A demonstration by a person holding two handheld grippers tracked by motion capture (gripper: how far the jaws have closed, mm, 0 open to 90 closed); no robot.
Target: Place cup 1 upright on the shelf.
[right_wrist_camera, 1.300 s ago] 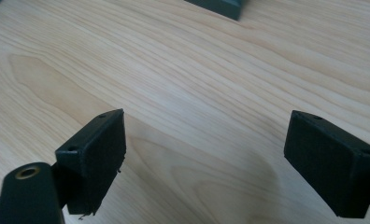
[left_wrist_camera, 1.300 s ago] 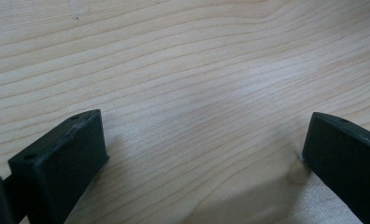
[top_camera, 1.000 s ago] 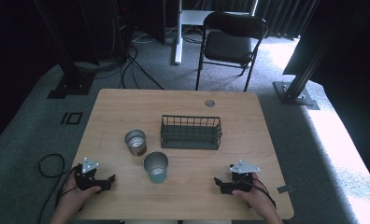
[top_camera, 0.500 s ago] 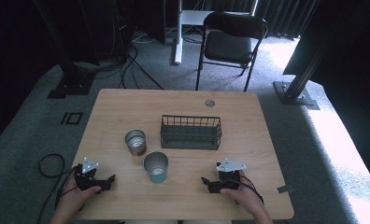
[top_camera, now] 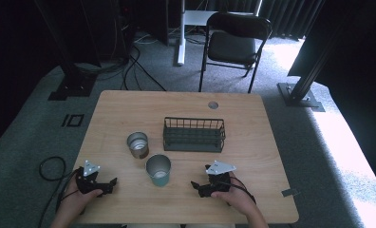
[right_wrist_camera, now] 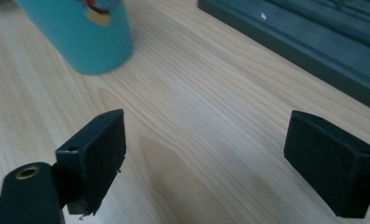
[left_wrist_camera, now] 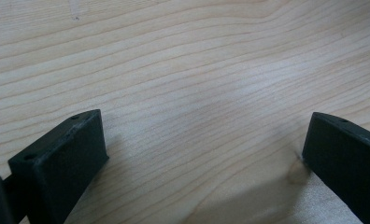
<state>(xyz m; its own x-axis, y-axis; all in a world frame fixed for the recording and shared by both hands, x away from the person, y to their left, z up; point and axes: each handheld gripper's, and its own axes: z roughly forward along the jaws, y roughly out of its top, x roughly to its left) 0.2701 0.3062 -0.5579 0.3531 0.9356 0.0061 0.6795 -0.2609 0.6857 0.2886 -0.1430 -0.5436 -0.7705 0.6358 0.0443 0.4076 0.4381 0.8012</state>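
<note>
Teal cup (right_wrist_camera: 87, 35) ahead-left of right gripper (right_wrist_camera: 204, 154), jaws apart, untouched.

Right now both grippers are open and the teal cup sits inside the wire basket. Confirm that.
Not quite. The teal cup stands on the table in front of the wire basket, not inside it, as the high view shows. Both the left gripper and right gripper are open.

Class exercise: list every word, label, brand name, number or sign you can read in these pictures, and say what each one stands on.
No text can be read anywhere.
Teal cup: a small coloured picture near its top, blurred and cut off; no letters can be made out.
Metal cup, wire basket, table, left gripper, right gripper: no markings visible.
</note>
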